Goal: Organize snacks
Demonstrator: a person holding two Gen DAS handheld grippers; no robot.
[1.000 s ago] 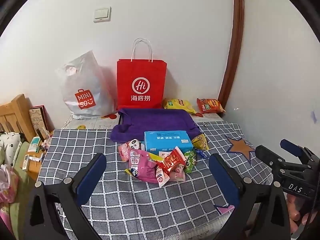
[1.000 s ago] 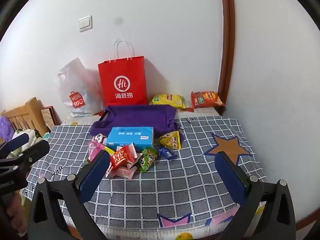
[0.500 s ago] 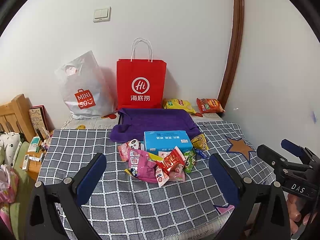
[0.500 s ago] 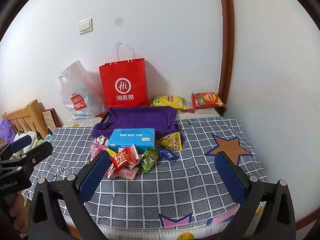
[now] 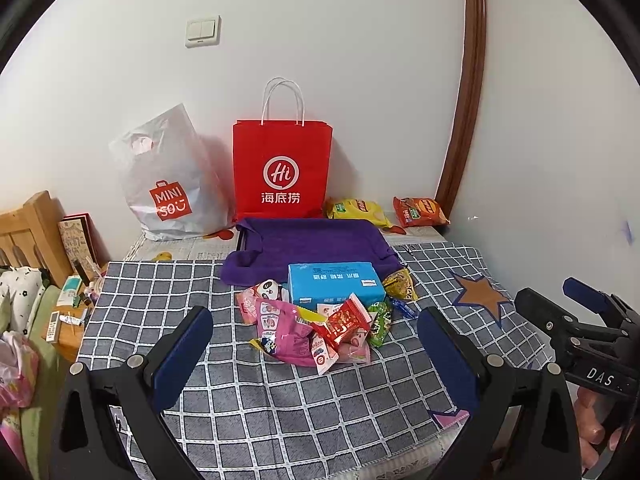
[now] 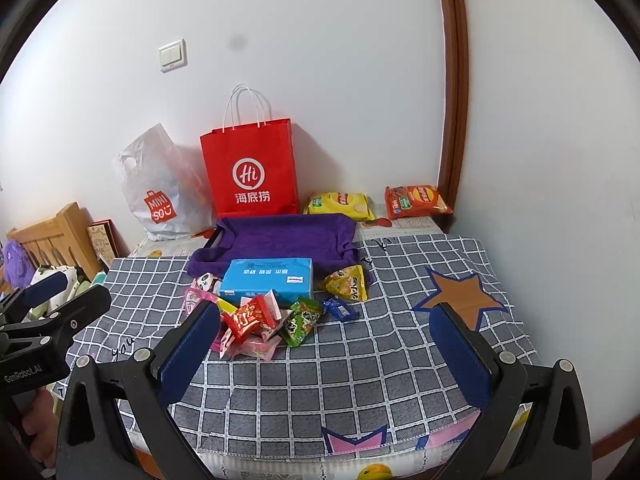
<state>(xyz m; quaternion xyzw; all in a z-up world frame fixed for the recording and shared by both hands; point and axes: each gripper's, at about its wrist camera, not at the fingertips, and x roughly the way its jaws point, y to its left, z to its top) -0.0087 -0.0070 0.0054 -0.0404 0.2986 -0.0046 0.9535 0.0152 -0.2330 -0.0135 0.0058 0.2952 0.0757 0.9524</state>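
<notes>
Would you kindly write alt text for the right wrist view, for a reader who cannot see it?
The open right gripper hovers above a checked tablecloth, facing a pile of snack packets in front of a blue box. Behind are a purple cloth, a red paper bag and two chip bags by the wall.

Table (image 5: 160, 292), far edge against wall: plastic carrier bag (image 5: 168, 184) at left, paper handled bag (image 5: 282, 168) upright just right of it, two crisp packets (image 5: 356, 210) (image 5: 418, 212) lying toward the far right corner. Before the paper bag: folded cloth (image 5: 312, 242). On the cloth's near edge: tissue box (image 5: 334, 280). Before and around the box, mid-table: heap of small snack packets (image 5: 316, 328), overlapping. Star patch (image 5: 480, 294) toward the right edge.
</notes>
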